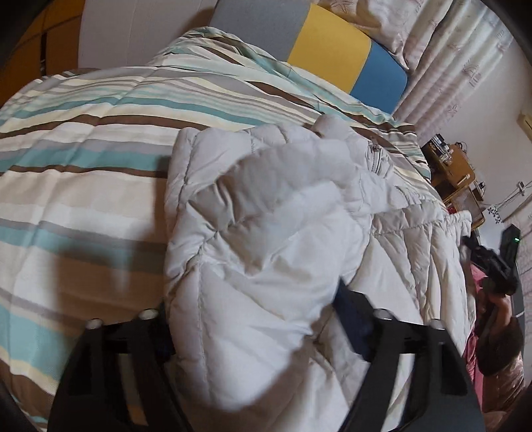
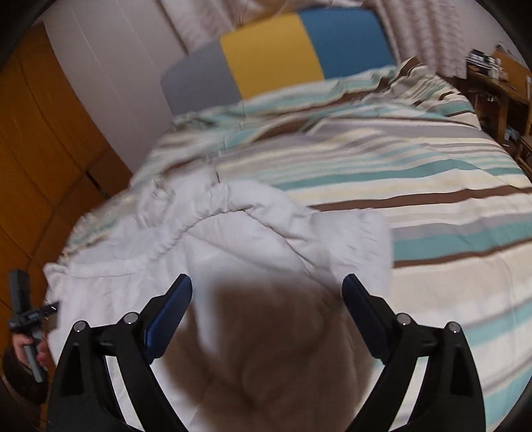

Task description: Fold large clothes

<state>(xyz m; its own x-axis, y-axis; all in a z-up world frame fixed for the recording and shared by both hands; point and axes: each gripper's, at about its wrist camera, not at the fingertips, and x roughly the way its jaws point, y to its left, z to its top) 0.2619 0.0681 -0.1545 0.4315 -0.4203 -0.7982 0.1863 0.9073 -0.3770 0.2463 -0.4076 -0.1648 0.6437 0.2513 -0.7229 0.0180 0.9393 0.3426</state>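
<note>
A white quilted puffer jacket (image 1: 272, 232) lies bunched on the striped bedspread (image 1: 83, 159). In the left wrist view a thick fold of it sits between the jaws of my left gripper (image 1: 252, 299), which stand apart without pinching it. The jacket hides most of the left finger. In the right wrist view my right gripper (image 2: 266, 280) is wide open above the jacket (image 2: 232, 239). A blurred brown furry patch (image 2: 266, 339), perhaps hood trim, lies loose between its fingers. Each view catches the other gripper at its edge, the right gripper (image 1: 495, 269) and the left gripper (image 2: 23, 319), each in a hand.
A grey, yellow and blue headboard (image 2: 276, 53) stands at the far end of the bed. Orange wooden cupboard doors (image 2: 40, 139) run along one side. A cluttered wooden desk (image 1: 452, 166) and pale curtains (image 1: 459, 59) are on the other. A pillow (image 1: 382, 16) rests by the headboard.
</note>
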